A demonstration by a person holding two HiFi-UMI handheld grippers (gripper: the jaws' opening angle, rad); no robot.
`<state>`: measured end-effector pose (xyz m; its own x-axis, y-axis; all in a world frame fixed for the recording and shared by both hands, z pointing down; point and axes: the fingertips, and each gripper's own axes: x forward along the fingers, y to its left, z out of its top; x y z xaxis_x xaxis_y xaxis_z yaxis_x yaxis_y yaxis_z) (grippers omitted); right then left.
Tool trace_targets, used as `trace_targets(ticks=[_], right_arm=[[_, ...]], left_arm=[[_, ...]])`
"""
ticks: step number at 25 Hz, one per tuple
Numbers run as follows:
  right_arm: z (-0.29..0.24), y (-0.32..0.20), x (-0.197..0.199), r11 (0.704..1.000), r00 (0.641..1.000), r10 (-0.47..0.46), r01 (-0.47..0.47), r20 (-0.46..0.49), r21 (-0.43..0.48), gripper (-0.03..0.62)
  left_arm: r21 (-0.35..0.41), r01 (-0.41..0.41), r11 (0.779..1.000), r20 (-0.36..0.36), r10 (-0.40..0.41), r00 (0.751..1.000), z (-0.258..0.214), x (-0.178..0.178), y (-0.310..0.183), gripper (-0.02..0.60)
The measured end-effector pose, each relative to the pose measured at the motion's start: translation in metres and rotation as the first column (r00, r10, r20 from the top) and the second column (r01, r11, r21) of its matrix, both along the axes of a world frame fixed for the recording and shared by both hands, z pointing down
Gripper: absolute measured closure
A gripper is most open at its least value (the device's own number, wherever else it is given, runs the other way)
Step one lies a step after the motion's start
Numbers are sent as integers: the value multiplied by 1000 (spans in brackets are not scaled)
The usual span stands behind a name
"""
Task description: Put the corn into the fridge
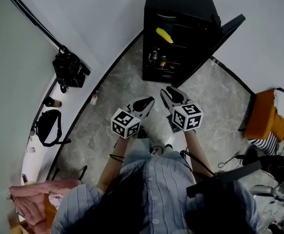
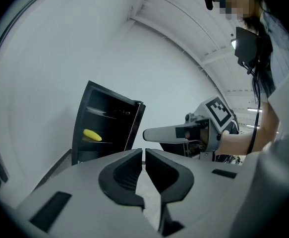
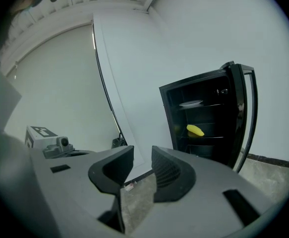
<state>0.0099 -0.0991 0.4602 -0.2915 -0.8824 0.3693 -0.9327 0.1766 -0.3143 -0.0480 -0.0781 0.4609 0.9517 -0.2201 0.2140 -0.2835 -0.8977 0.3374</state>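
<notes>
The yellow corn [image 1: 164,35] lies on an upper shelf inside the black fridge [image 1: 180,13], whose door [image 1: 219,38] stands open to the right. The corn [image 2: 92,135] also shows in the left gripper view, and the corn [image 3: 195,130] in the right gripper view, below a white plate [image 3: 190,103]. My left gripper [image 1: 148,101] and right gripper [image 1: 167,92] are held side by side in front of the fridge, well short of it. The left gripper [image 2: 144,155] has its jaws together and empty. The right gripper [image 3: 143,157] shows a gap with nothing in it.
Cans and bottles [image 1: 159,60] stand on a lower fridge shelf. Black bags [image 1: 69,69] lie along the left wall, with a small bottle [image 1: 94,99] on the floor near them. An orange seat [image 1: 268,116] and cables are at the right. Marbled grey floor lies before the fridge.
</notes>
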Motion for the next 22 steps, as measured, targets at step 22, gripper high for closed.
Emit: trace_targets(ticks=[22], right_arm=[[-21,135,47,985,987,-160,161,-20,59,500]], left_arm=[[2,182,983,-18,-182,983,-23,55,109,572]])
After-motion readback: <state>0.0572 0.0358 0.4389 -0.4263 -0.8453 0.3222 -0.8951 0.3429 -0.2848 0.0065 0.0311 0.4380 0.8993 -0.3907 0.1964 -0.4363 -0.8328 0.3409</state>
